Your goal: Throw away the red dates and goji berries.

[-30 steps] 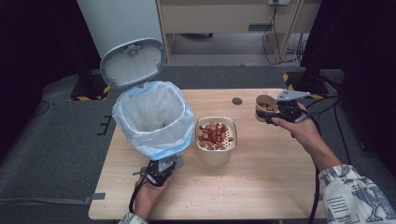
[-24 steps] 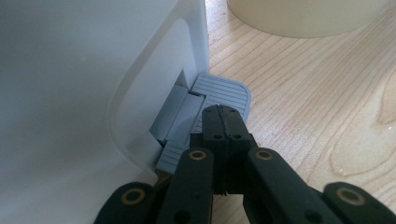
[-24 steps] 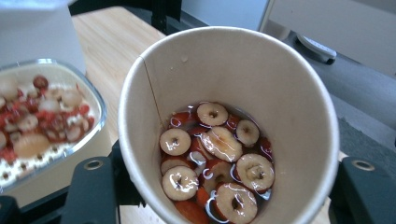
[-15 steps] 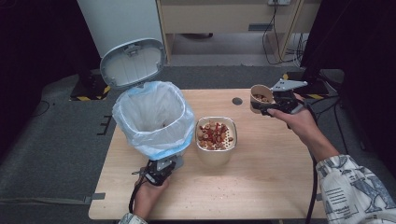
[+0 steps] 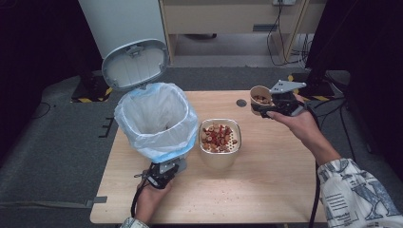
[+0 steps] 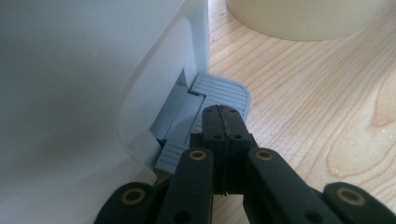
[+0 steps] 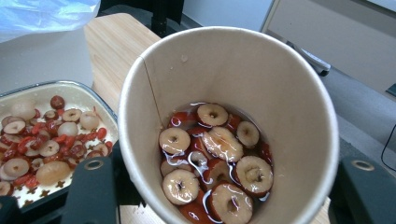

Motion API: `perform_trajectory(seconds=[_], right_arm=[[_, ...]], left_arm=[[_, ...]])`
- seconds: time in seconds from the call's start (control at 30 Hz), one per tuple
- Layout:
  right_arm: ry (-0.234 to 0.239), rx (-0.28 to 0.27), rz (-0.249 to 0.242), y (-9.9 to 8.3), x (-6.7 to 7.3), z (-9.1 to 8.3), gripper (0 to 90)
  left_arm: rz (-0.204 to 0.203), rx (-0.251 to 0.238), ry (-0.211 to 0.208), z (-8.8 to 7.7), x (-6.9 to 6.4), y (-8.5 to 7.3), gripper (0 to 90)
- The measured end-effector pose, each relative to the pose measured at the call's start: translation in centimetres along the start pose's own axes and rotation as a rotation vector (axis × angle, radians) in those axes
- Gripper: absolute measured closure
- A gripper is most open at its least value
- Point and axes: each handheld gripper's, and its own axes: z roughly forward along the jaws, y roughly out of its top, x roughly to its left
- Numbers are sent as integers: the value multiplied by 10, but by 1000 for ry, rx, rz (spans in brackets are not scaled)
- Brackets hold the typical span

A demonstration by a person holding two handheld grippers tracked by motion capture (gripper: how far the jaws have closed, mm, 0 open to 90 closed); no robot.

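My right gripper is shut on a paper cup, held tilted above the table's far right. The cup holds sliced red dates in liquid. My left gripper is shut with nothing in it, its tips pressing on the grey pedal of a white bin. The bin has a blue-white liner, and its lid stands open. A cream strainer bowl of dates and red berries sits right of the bin.
A small dark round disc lies on the wooden table near the cup. The person's right forearm reaches across the right side. Crumbs dot the front of the table.
My right gripper has lifted the cup and carried it farther back and a little left. My left gripper has stayed on the pedal, and the lid has stayed open.
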Motion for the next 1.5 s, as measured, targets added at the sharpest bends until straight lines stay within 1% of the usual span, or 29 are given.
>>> perform_trajectory(seconds=[0.17,0.3,0.5,0.63,0.77,0.83,0.93,1.0,1.1,1.13,1.27,1.33,1.4,1.5], right_arm=[[-25,4,-19,1,2,3,356],[-24,2,-39,3,8,2,356],[-34,-2,-41,10,11,2,356],[-21,-11,-56,17,19,3,355],[-25,-10,-71,24,25,5,355],[-32,-10,-92,27,29,6,355],[-26,-27,-94,30,32,6,355],[-31,-27,-93,33,34,6,355],[-23,-23,-119,38,40,8,355],[-20,-24,-123,39,41,8,354],[-23,-28,-125,43,43,9,354],[-17,-27,-132,44,45,9,354],[-2,-27,-144,45,48,10,353],[-3,-32,-150,47,50,10,353]], left_arm=[[13,5,9,0,-1,0,895],[13,6,9,0,-1,0,895],[1,1,7,0,-1,0,895],[-1,0,5,0,-1,0,895],[-1,0,4,0,-1,0,895],[-3,2,2,0,0,0,895],[-3,2,1,0,0,0,895],[-3,1,1,0,0,0,895],[0,7,2,0,0,0,895],[-4,2,0,0,0,0,896],[-20,-12,-2,1,-1,0,895],[-18,-9,-2,1,-1,0,895],[-18,-9,-3,1,-1,0,896],[-18,-8,-2,1,-1,0,895]])
